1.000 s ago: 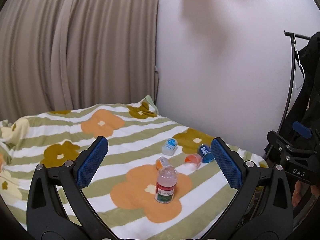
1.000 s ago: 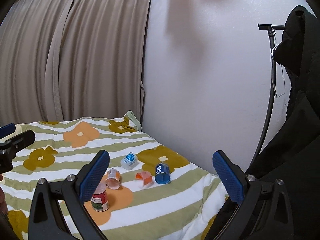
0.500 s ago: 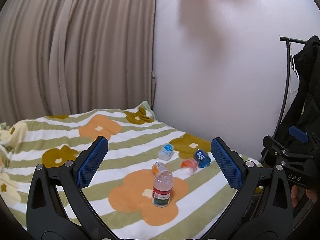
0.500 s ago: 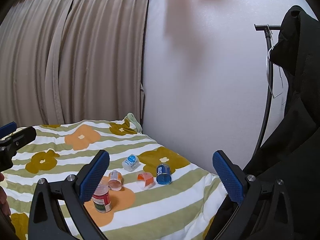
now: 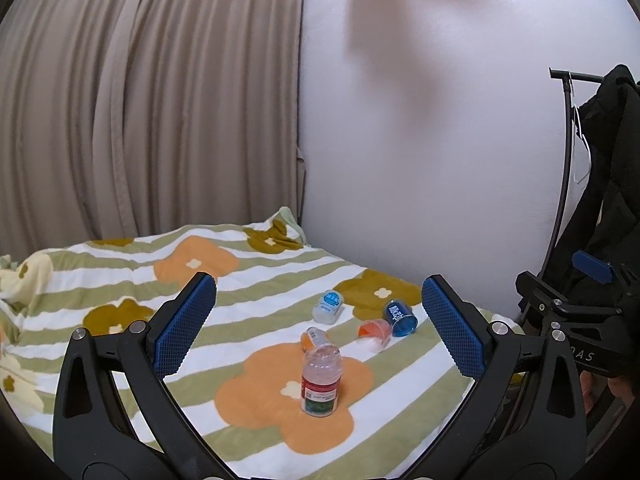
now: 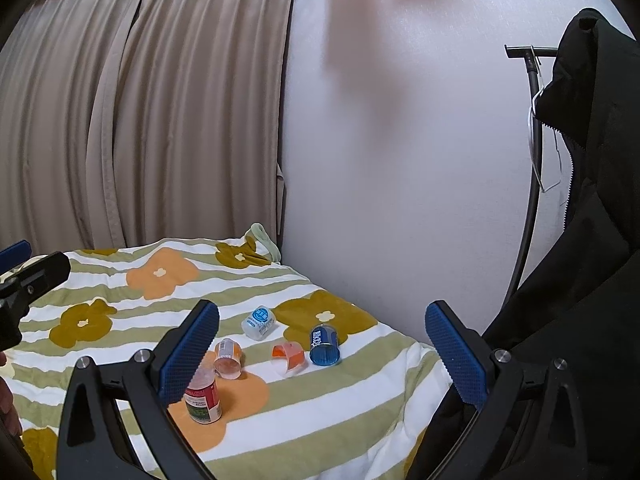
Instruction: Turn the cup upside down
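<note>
Several small plastic cups sit on a flowered blanket. A clear cup with a red and green label stands upright nearest me. Behind it lie on their sides an orange-labelled cup, a red-orange cup, a blue cup and a white cup with a blue label. My left gripper is open and empty, held above and short of the cups. My right gripper is open and empty, also short of them.
The striped blanket covers a bed against a white wall and beige curtains. A black coat hangs on a rack at the right. The other gripper shows at each view's edge.
Both grippers have drawn back and risen a little; the cups sit lower and smaller in the views. Both stay open. No cup has moved.
</note>
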